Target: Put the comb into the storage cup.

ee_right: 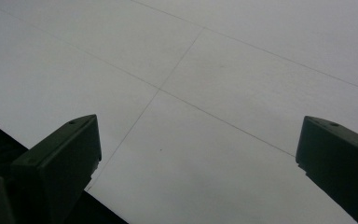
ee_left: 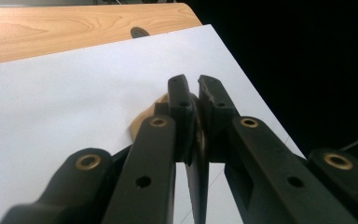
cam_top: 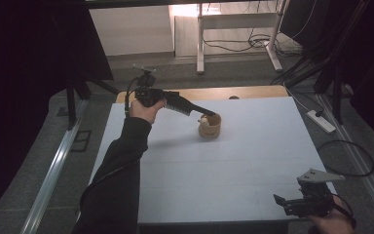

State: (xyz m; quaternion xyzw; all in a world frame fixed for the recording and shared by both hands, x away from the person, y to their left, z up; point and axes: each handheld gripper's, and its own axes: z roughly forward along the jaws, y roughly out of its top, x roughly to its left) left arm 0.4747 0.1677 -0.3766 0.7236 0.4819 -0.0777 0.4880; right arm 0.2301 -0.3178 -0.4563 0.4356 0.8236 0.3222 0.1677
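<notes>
Fingers (ee_left: 182,100) of the left gripper (cam_top: 205,113) are clenched together at the rim of the small wooden cup (cam_top: 209,126), on a pale bit too small to make out; those of the right gripper (ee_right: 198,161) stand released, wide apart over bare board. Largest is the white table (cam_top: 253,161), with a wooden strip (cam_top: 253,91) along its far edge. That cup stands near the table's middle, towards the far side, well apart from the right gripper at the near right corner
</notes>
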